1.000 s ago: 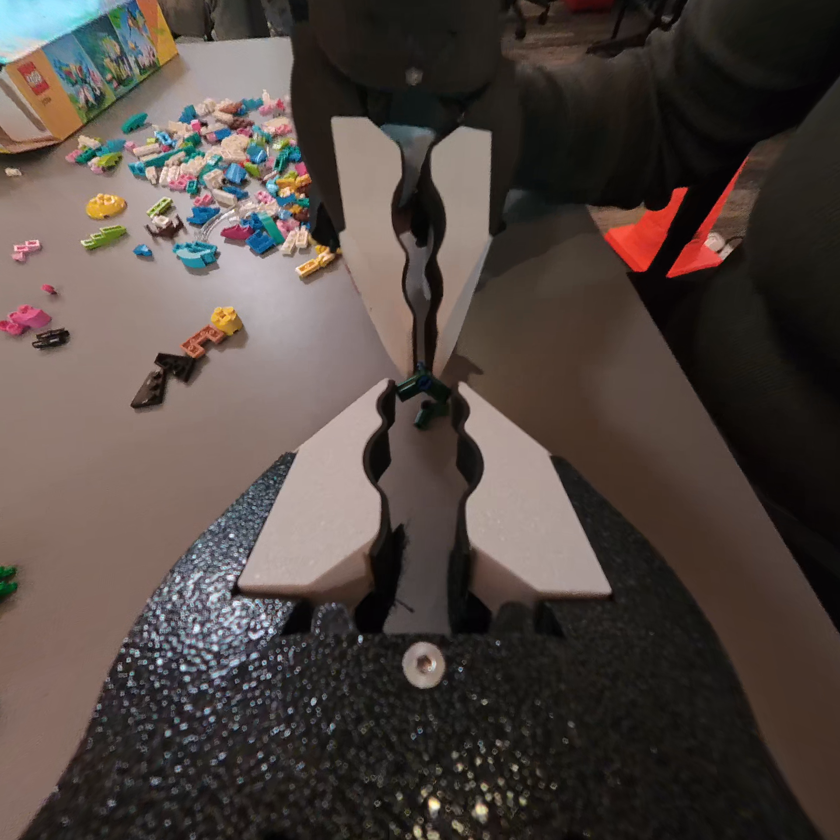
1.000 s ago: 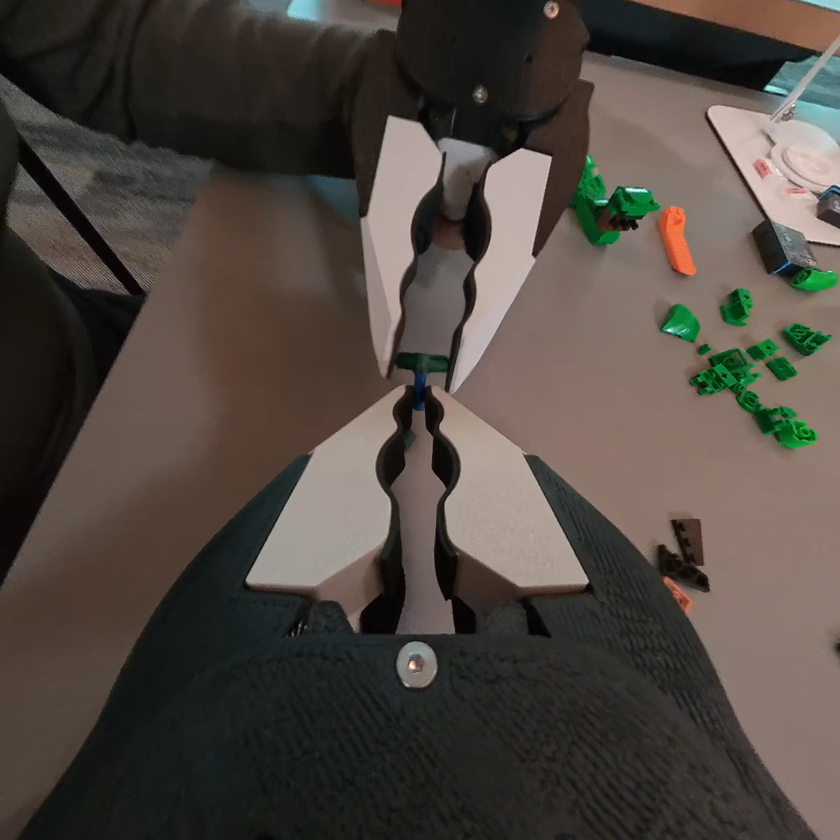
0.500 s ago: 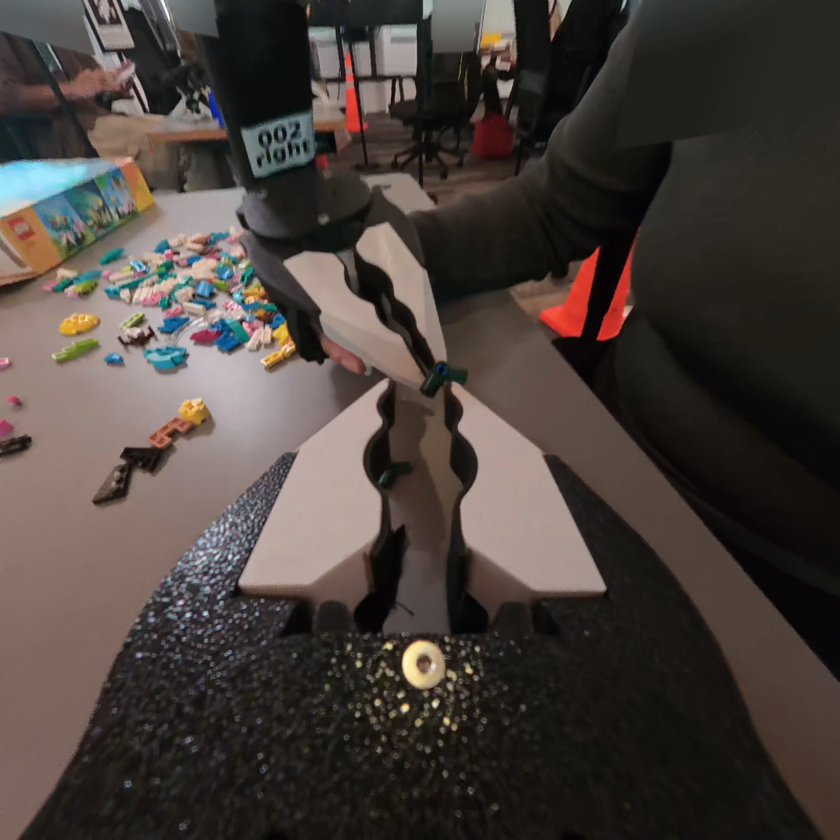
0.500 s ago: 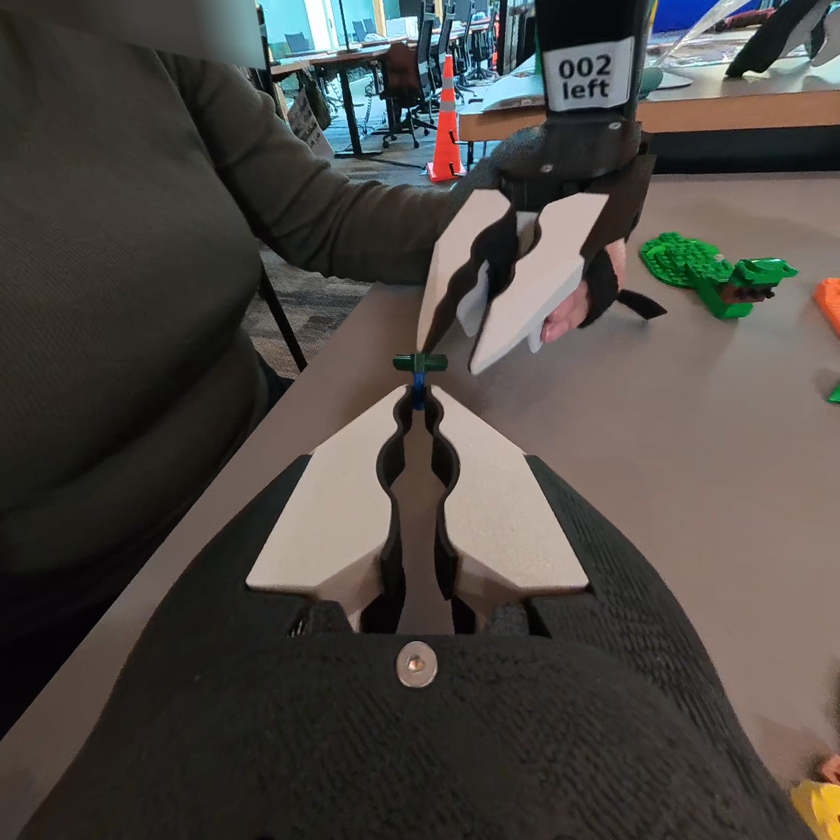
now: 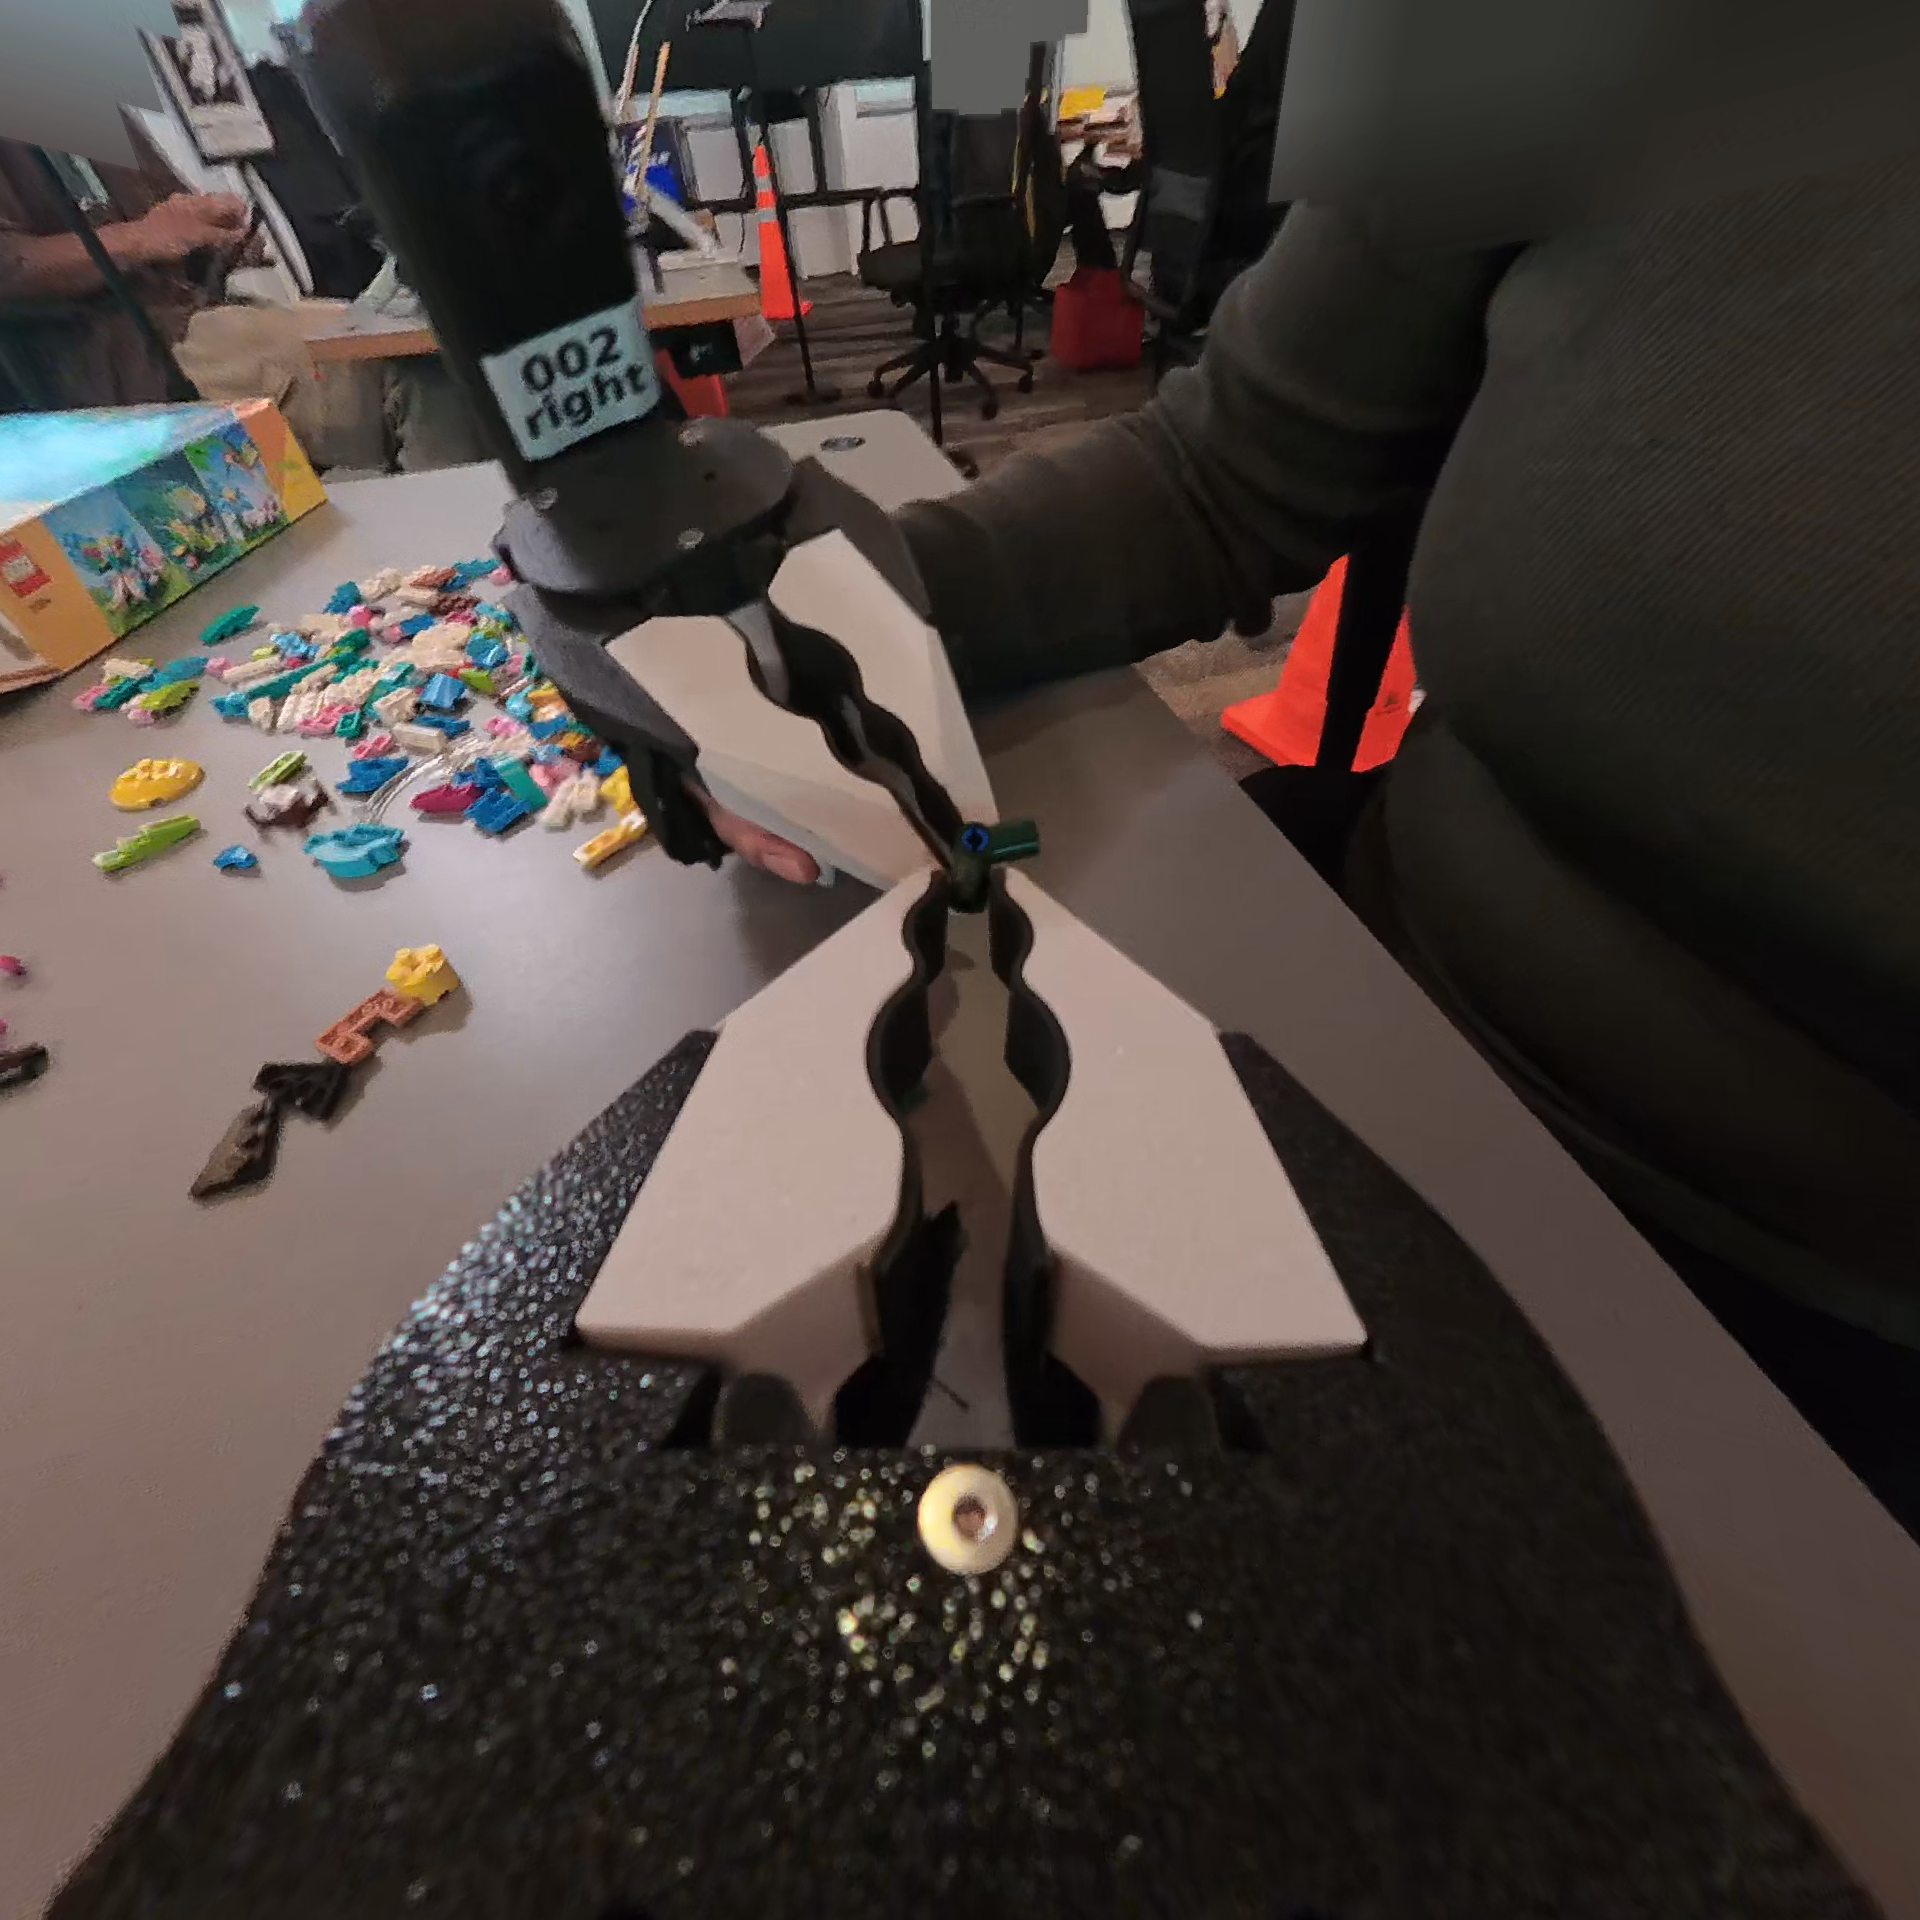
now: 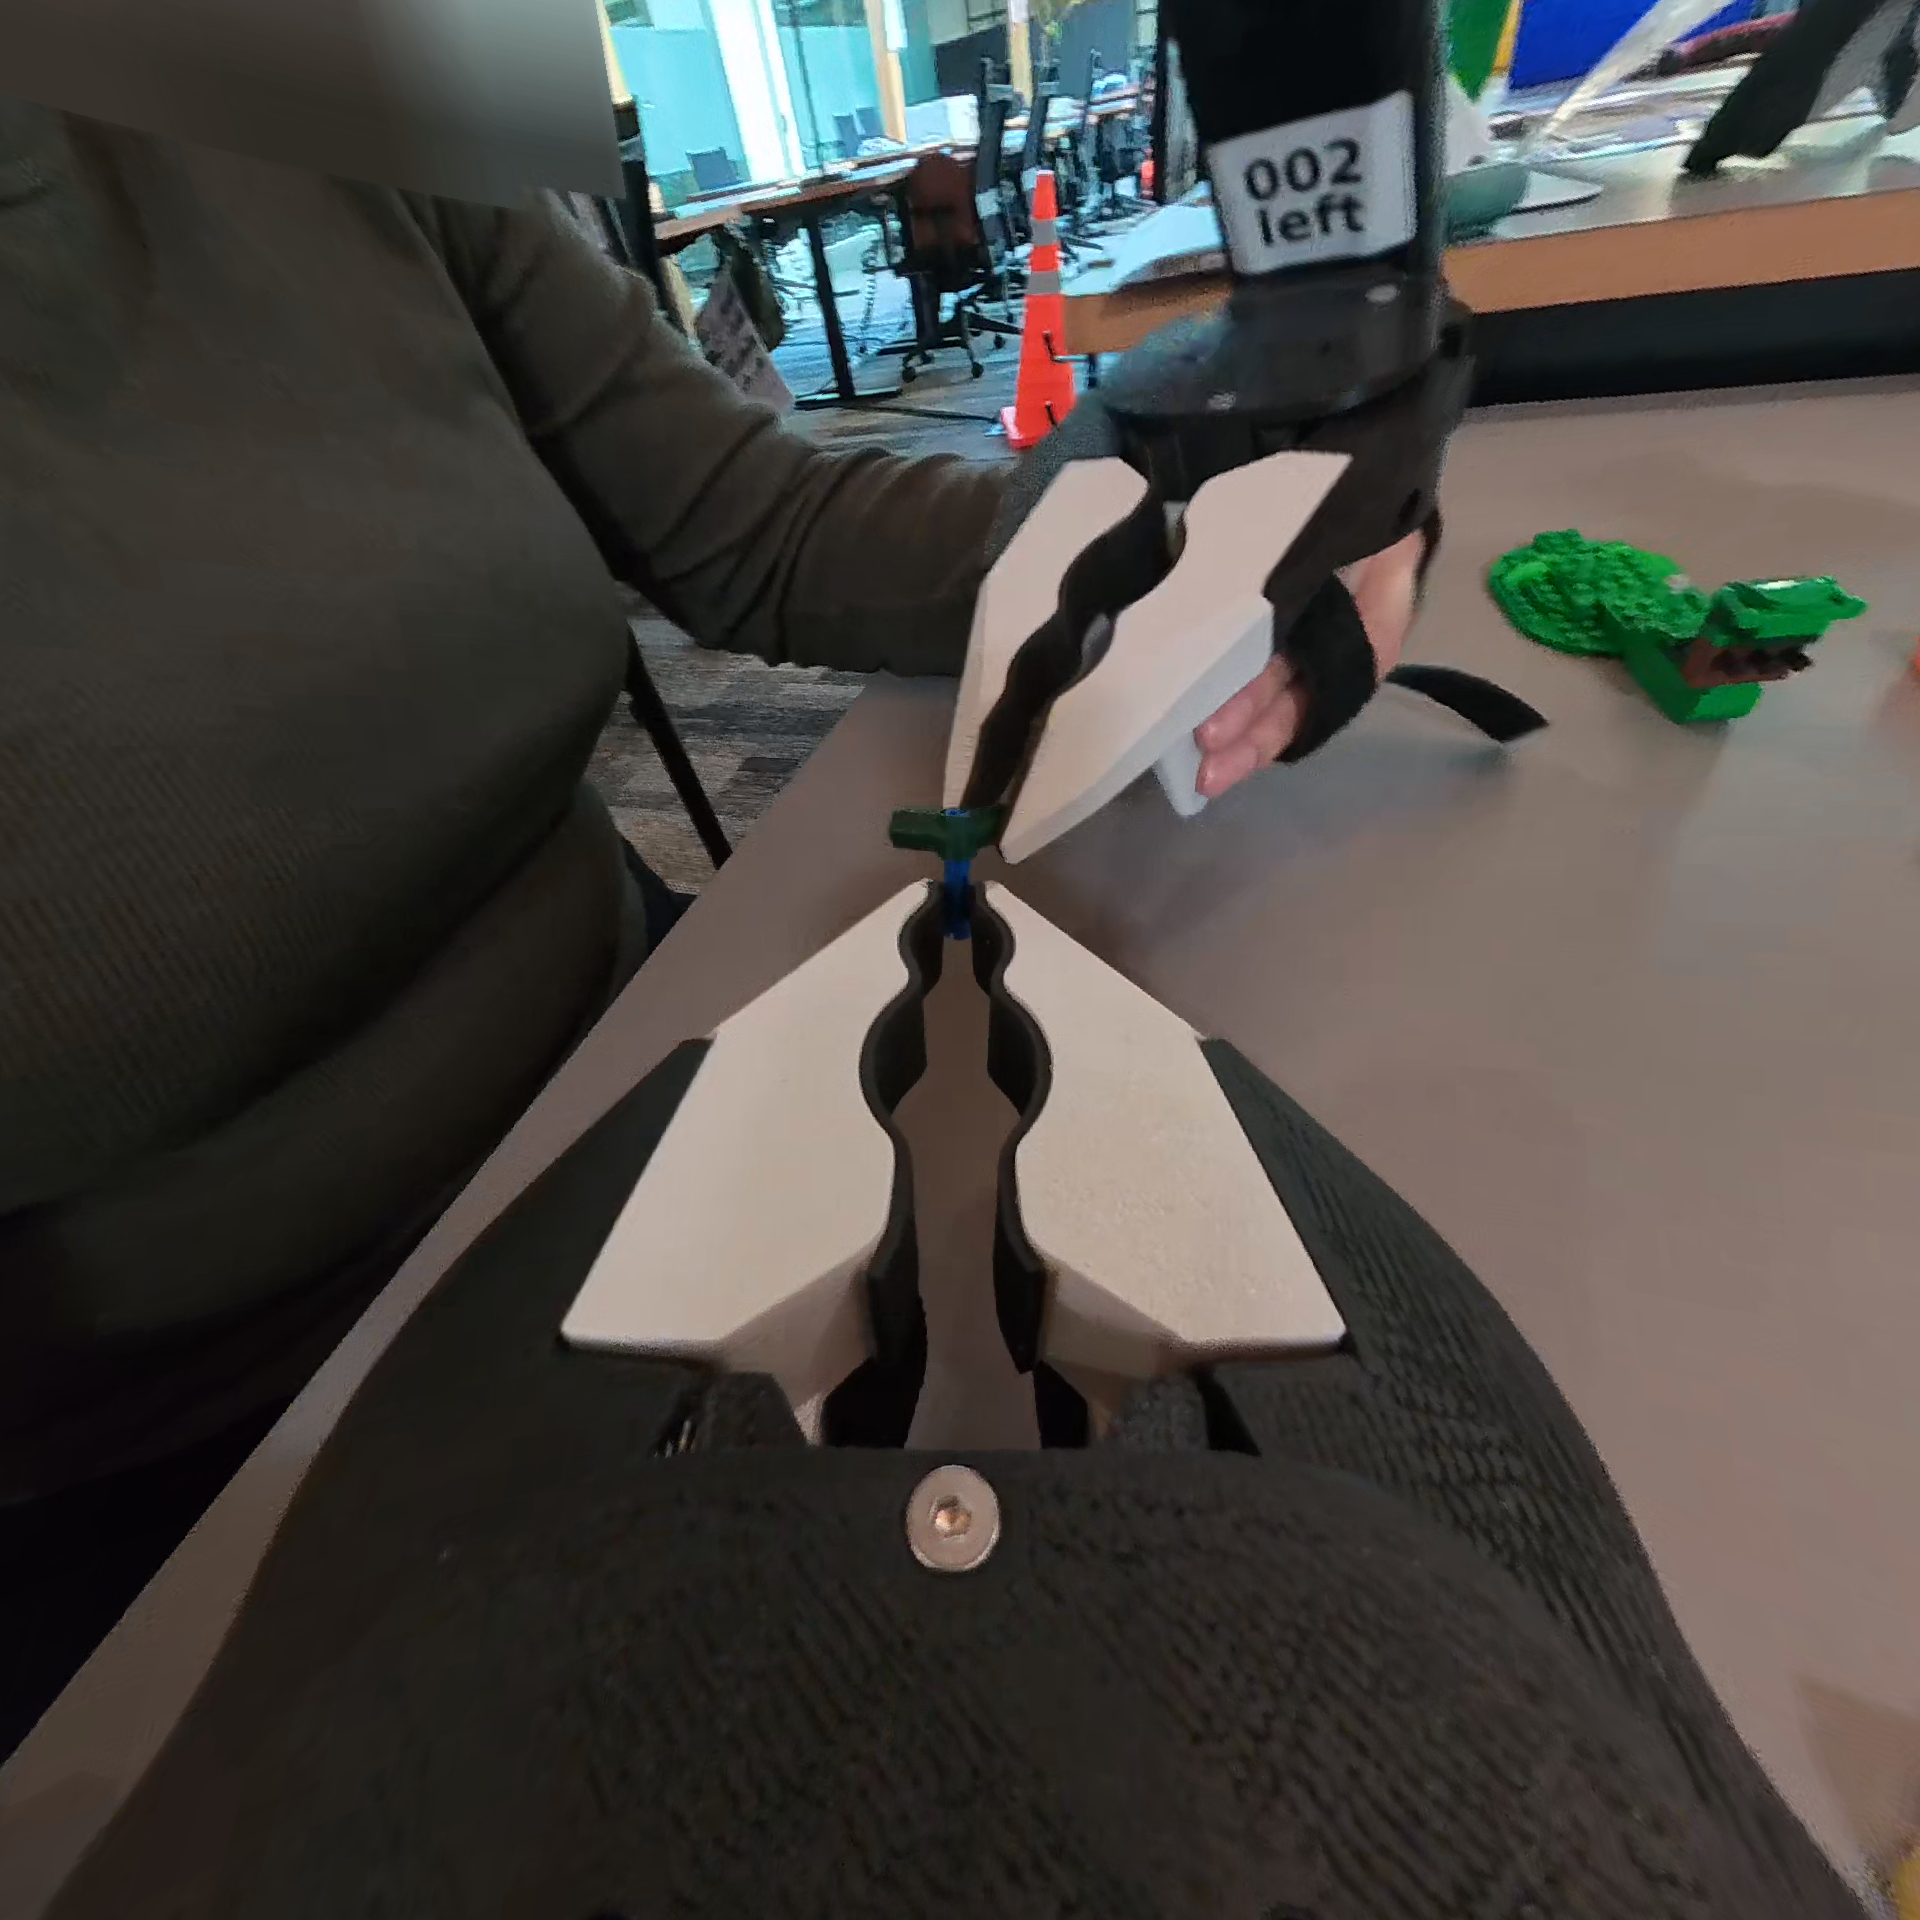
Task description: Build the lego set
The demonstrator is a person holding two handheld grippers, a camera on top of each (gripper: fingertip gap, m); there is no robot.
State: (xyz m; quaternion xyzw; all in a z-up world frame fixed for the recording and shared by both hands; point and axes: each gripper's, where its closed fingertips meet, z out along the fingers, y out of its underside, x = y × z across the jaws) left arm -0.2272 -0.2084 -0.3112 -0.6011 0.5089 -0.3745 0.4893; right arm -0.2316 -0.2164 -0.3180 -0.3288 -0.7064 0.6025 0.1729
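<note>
Left gripper [image 5: 964, 896] jaws clamp green piece [image 5: 1000, 840] | right gripper [image 6: 956, 902] jaws clamp its blue pin [image 6: 955, 906] | above table [image 6: 1455, 1039] near edge

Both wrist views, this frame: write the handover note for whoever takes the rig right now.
Right gripper: shut on the blue pin, which carries the green connector, held above the table edge.
Left gripper: tips at that same small assembly; from its own view it looks shut on the dark green part.
On the table: green build, mixed brick pile, box.
Done: connector sits on the pin.
Left: seating not confirmable; then join it to the build.
</note>
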